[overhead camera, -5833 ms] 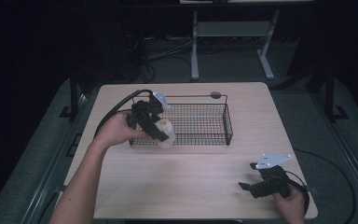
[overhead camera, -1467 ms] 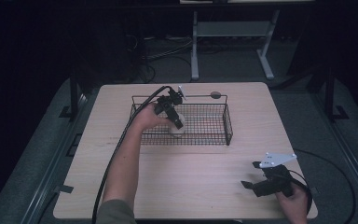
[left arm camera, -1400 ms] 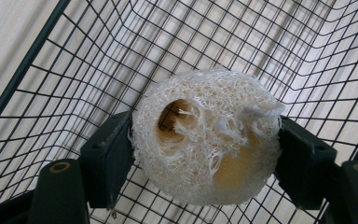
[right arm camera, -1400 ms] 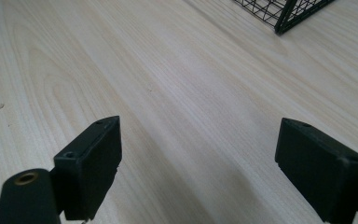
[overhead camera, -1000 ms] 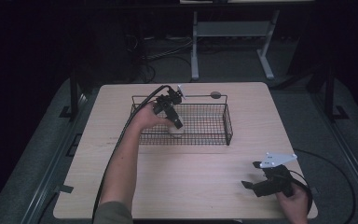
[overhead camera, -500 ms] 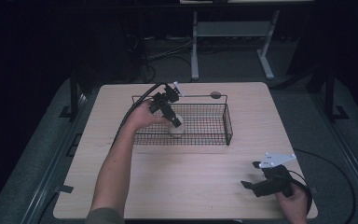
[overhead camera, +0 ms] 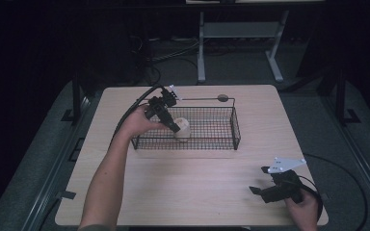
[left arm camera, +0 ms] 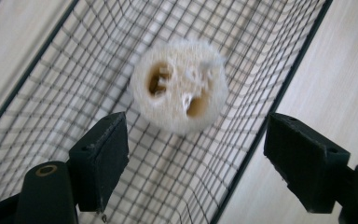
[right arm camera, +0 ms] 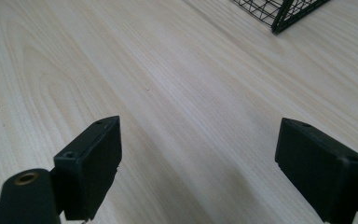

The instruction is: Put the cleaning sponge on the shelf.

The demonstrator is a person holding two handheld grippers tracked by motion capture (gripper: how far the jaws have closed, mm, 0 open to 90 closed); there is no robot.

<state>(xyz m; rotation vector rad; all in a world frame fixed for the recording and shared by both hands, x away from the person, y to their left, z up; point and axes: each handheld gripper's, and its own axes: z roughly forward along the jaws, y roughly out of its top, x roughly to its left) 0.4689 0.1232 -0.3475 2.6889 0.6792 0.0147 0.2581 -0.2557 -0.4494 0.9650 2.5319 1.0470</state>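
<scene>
The left gripper (left arm camera: 193, 154) has lifted off the loofah (left arm camera: 181, 91), jaws open and empty. The right gripper (right arm camera: 214, 163) rests open at five o'clock. Retreating low could snag the wire basket (left arm camera: 279, 88).

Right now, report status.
Left gripper open above the loofah. Loofah lies in the basket, released. Right gripper open, over bare table. Nothing in the way.

high view is pretty dim overall, the room around the surface (overhead camera: 197, 183) drops off to near black while the pale wood catches soft light from above. no hard glare anywhere. the left gripper view is bright but the loofah (left arm camera: 181, 91) is smeared with blur. right gripper view is evenly lit, with soft shadows under the jaws and the wood grain going soft up close.
</scene>
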